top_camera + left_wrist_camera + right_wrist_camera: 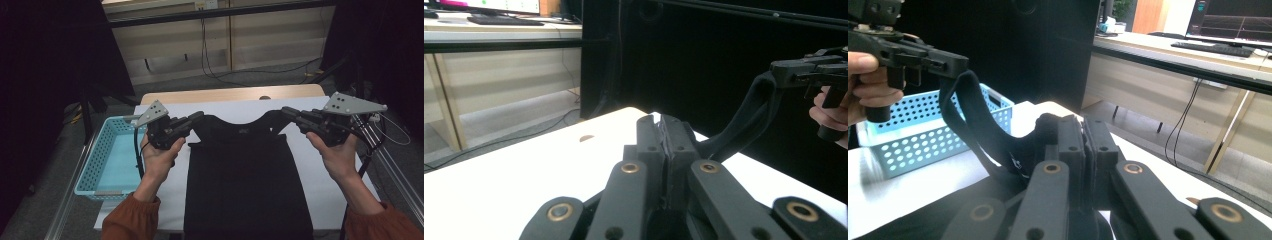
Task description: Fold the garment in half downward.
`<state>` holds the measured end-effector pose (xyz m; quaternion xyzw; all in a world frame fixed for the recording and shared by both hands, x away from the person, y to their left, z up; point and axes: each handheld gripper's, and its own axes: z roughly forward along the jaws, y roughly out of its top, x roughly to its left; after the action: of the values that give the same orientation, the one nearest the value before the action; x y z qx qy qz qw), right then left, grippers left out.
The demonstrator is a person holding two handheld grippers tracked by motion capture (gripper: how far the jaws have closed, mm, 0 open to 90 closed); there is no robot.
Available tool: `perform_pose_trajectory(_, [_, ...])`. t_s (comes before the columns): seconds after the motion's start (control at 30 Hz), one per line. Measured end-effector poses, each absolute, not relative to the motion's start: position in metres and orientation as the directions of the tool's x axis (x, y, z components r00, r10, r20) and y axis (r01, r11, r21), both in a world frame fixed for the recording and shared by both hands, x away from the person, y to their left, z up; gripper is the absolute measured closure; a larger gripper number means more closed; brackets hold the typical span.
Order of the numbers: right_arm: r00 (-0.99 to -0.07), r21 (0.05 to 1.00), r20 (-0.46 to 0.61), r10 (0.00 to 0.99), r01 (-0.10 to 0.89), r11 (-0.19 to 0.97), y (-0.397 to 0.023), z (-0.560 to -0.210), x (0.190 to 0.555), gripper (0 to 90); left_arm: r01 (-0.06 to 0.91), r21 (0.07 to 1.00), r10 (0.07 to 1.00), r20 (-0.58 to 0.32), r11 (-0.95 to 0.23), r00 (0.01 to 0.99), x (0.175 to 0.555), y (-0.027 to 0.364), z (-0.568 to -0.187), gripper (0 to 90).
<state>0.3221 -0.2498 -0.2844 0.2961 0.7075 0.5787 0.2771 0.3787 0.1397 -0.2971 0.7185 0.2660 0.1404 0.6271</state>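
A black sleeveless top (245, 175) lies flat on the white table (312, 165), its hem toward the person. My left gripper (200, 116) is shut on the top's left shoulder strap, and my right gripper (285, 111) is shut on the right strap. Both straps are lifted a little off the table. In the left gripper view the jaws (663, 135) pinch black cloth, and the far strap (749, 115) hangs from the right gripper (796, 70). The right gripper view shows its jaws (1083, 135) closed on cloth, with the other strap (973, 115) hanging from the left gripper (943, 62).
A light blue perforated basket (95, 155) stands at the table's left edge, close to the left hand; it appears again as the basket (923, 135) behind the strap. A wooden strip (230, 94) runs along the table's far edge. Cables lie on the floor beyond.
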Motion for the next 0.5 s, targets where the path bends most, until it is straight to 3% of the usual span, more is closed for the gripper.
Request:
perform_pose_trajectory(0.2, [-0.684,0.977,-0.082,0.725,0.087,0.193,-0.245,-0.284,0.305,88.1,0.208,0.974,0.548,-0.128,-0.085,0.827,0.367,0.143,-0.3,88.5])
perform_pose_trajectory(0.5, [-0.704,0.966,-0.048,0.709,0.146,0.211,-0.25,-0.3,0.29,88.1,0.225,0.963,0.55,-0.107,-0.15,0.828,0.357,0.14,-0.314,88.5])
